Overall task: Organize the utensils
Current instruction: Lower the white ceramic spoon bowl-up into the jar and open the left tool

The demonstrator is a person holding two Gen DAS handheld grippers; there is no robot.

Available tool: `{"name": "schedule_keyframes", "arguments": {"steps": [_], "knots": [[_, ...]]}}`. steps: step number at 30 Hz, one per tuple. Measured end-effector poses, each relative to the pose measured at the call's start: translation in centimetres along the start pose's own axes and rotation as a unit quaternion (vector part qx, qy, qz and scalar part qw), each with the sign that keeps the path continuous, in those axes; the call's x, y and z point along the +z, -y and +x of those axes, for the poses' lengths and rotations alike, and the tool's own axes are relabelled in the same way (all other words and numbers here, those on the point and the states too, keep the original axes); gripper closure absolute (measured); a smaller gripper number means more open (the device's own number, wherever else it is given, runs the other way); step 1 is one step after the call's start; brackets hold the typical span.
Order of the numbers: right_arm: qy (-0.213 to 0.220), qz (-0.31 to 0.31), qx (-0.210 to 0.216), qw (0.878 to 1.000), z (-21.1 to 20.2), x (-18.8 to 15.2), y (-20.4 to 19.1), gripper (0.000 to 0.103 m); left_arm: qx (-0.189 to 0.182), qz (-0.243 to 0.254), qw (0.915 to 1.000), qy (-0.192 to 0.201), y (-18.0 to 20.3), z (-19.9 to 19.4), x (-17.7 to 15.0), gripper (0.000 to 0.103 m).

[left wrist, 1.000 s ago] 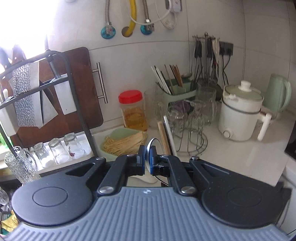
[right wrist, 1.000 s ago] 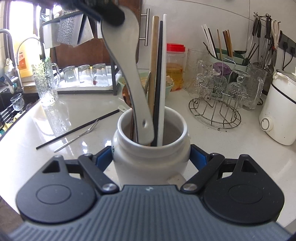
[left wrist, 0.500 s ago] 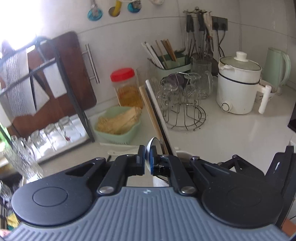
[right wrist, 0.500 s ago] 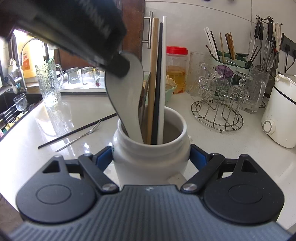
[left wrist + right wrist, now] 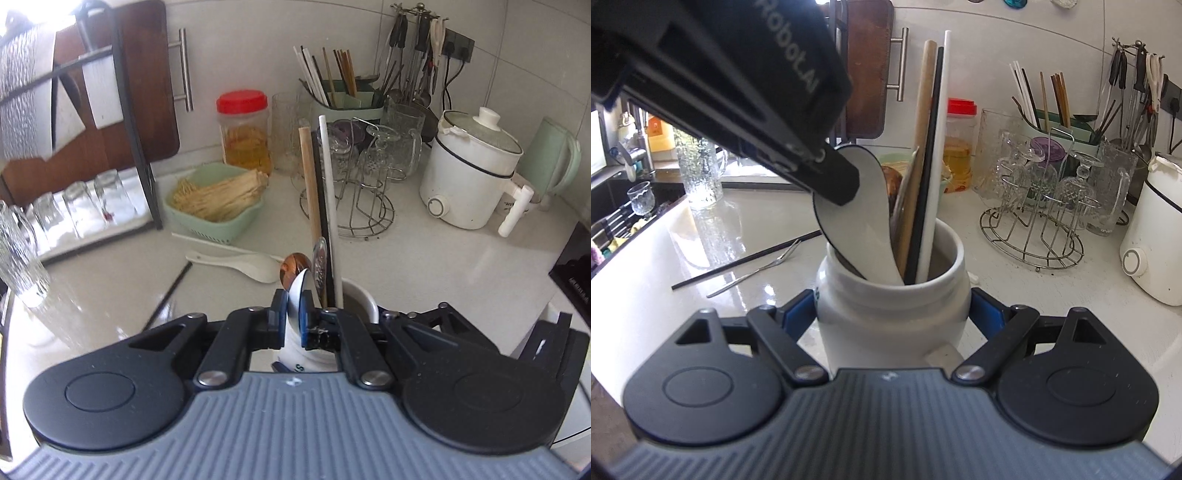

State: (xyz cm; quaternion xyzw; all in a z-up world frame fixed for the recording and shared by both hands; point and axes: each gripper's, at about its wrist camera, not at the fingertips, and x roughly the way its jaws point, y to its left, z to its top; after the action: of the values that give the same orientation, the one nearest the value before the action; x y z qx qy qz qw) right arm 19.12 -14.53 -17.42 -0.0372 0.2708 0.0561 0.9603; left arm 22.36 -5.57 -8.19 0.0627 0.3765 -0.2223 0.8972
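- Spoon (image 5: 855, 218), white and glazed, is pinched at its bowl end by the left gripper (image 5: 293, 317), whose jaws are closed narrowly on it; its handle is already lowered into the jar (image 5: 894, 299).
- Jar is clamped at its sides by the right gripper (image 5: 892, 314), jaws set wide around the white body, on the counter (image 5: 1015, 295) toward its front edge.
- 3 long sticks (image 5: 925, 155) are seen leaning inside the jar beside the spoon.
- Spoon is judged stiff, fairly light, slippery and chippable; a hold across the flat of the bowl is preferred, and a gentle release advised.
- Jar is judged heavy, rigid and smooth; a grasp low on the body is thought safest against tipping.
- 1 fork (image 5: 757, 271), 1 black stick (image 5: 746, 260) and 1 other white spoon (image 5: 236, 262) are left lying on the counter.
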Motion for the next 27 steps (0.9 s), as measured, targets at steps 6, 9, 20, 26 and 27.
{"name": "schedule_keyframes", "arguments": {"steps": [6, 9, 20, 26, 27], "knots": [[0.004, -0.006, 0.006, 1.0, 0.0, -0.1, 0.1, 0.013, -0.01, -0.009, 0.9998, -0.013, -0.3, 0.0, 0.4, 0.095], [0.006, -0.009, 0.007, 1.0, 0.0, -0.2, 0.1, 0.013, -0.011, -0.005, 0.9998, -0.015, -0.2, 0.1, 0.3, 0.095], [0.01, -0.01, 0.01, 1.0, -0.1, -0.4, 0.1, 0.013, -0.031, -0.065, 0.9973, -0.011, -1.5, -1.0, 0.1, 0.074], [0.012, -0.013, 0.013, 1.0, -0.2, -0.4, 0.2, 0.013, -0.024, -0.077, 0.9967, 0.01, -2.0, -2.7, -0.1, 0.074], [0.012, -0.013, 0.013, 1.0, -0.2, -0.4, 0.2, 0.013, -0.022, -0.08, 0.9964, 0.015, -2.3, -3.1, -0.1, 0.073]]}}
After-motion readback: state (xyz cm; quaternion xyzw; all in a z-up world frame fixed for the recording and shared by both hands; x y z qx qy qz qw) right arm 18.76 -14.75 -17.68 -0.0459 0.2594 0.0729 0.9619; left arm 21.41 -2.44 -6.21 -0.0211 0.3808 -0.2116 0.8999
